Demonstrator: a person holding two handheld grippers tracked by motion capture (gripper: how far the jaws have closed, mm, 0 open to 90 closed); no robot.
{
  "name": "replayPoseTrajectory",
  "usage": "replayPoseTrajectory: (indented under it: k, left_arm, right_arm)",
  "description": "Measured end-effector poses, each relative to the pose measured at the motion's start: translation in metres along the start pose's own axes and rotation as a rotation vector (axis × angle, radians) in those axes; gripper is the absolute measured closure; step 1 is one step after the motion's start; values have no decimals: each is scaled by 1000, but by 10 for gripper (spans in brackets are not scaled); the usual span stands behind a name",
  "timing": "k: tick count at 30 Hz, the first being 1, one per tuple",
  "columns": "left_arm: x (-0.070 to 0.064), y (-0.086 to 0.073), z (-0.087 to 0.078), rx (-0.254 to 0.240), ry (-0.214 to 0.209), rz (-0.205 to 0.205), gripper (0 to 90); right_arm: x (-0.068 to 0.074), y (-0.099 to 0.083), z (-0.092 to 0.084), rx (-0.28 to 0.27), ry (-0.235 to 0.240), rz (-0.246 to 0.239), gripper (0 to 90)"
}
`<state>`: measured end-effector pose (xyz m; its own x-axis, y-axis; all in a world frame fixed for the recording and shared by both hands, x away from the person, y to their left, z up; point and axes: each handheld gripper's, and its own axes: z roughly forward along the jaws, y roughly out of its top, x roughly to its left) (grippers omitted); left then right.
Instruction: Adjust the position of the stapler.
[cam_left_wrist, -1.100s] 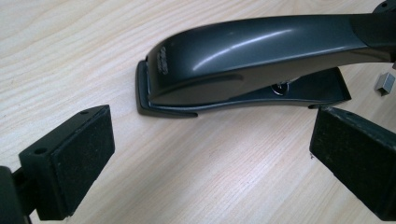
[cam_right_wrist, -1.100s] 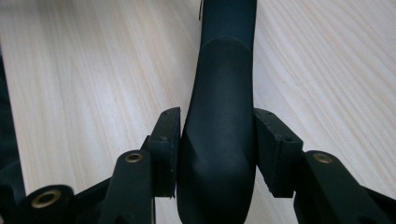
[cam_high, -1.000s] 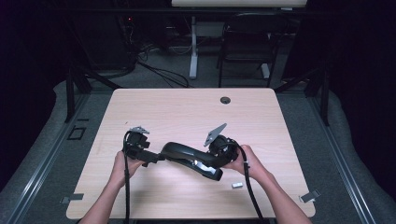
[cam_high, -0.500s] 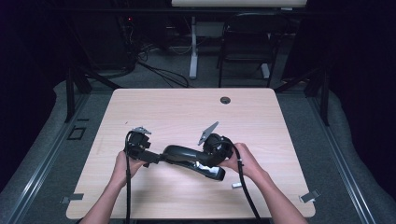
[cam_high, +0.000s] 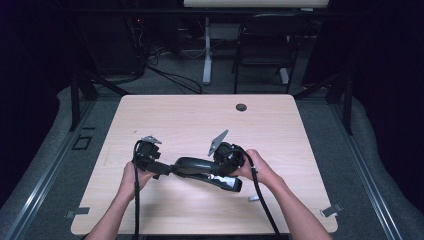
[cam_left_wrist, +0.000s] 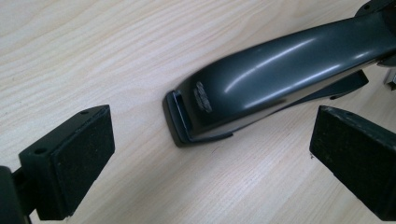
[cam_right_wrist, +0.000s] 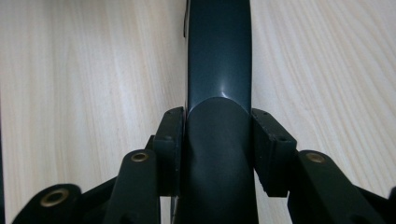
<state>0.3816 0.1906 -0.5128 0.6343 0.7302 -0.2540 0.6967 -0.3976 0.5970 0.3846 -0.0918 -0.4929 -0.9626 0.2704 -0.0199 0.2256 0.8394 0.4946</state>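
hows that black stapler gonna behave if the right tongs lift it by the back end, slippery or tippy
The stapler looks rigid, so it should lift as one stiff piece. Its glossy shell shows highlights in the right gripper view, so the right tongs, pressed on both sides, could slip a little. Held at one end, the long front would probably droop, and it likely feels heavy for its size.
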Motion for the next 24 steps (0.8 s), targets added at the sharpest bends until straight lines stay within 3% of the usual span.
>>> replayPoseTrajectory:
  k: [1,5,7,8,9,10,11,12,15,16,22,24]
  left_arm:
    - [1,0,0,-1,2,0,2]
    - [0,0,0,0,1,1,2]
    - [0,0,0,1,-2,1,2]
    - [0,0,-1,0,-2,2,2]
    - [0,0,-1,0,-2,2,2]
    - [0,0,-1,-3,0,4,2]
    - [1,-1,-1,-5,0,-3,2]
    - [1,-1,-1,-5,0,-3,2]
    - [0,0,0,-3,1,0,2]
    - [-1,0,0,-2,-1,-2,2]
    - [-3,0,1,-3,-1,6,2]
    - [-3,1,1,-4,-1,6,2]
  right_arm:
    - [-3,-1,-1,7,19,-32,595]
    - [-6,-3,-1,-1,37,-57,594]
    - [-7,-2,-1,5,45,-35,591]
    - [-5,-2,-2,27,17,-17,505]
    - [-5,-2,-2,27,17,-17,505]
    - [-5,-3,-4,40,3,8,429]
    - [-6,-8,-11,25,1,76,392]
    - [-6,-8,-11,25,1,76,392]
    - [-5,-19,-24,1,-21,150,383]
    - [-3,-30,-34,-15,-38,199,381]
    - [3,-56,-48,-22,-79,251,425]
    - [3,-58,-48,-24,-73,255,439]
